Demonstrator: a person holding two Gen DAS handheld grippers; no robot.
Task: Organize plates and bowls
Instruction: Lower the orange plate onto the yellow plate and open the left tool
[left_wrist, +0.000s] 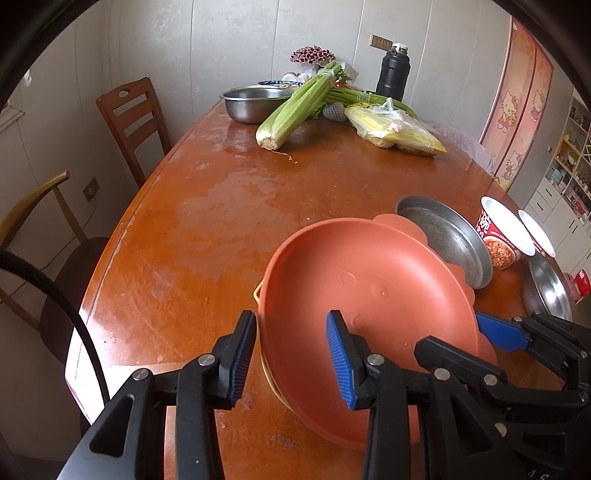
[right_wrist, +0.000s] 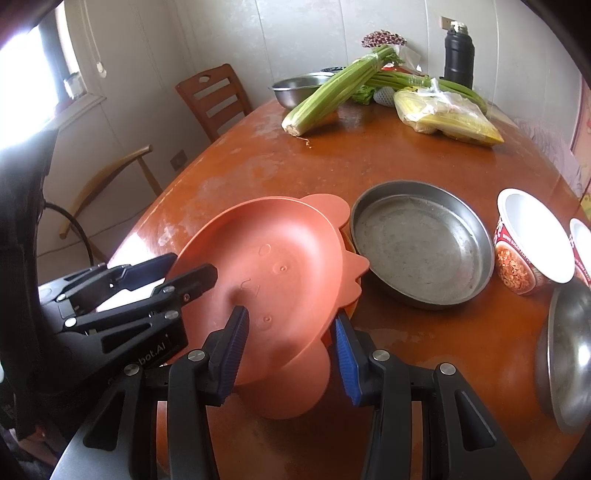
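1. Left wrist view: your left gripper (left_wrist: 291, 354) has its fingers on both sides of the rim of the orange plate (left_wrist: 369, 295), not squeezing it. The plate lies tilted on other orange plates. Stacking has begun.
2. Right wrist view: your right gripper (right_wrist: 291, 350) sits the same way. The steel pan (right_wrist: 421, 243), steel plate (right_wrist: 565, 354) and paper bowls (right_wrist: 532, 236) wait loose.
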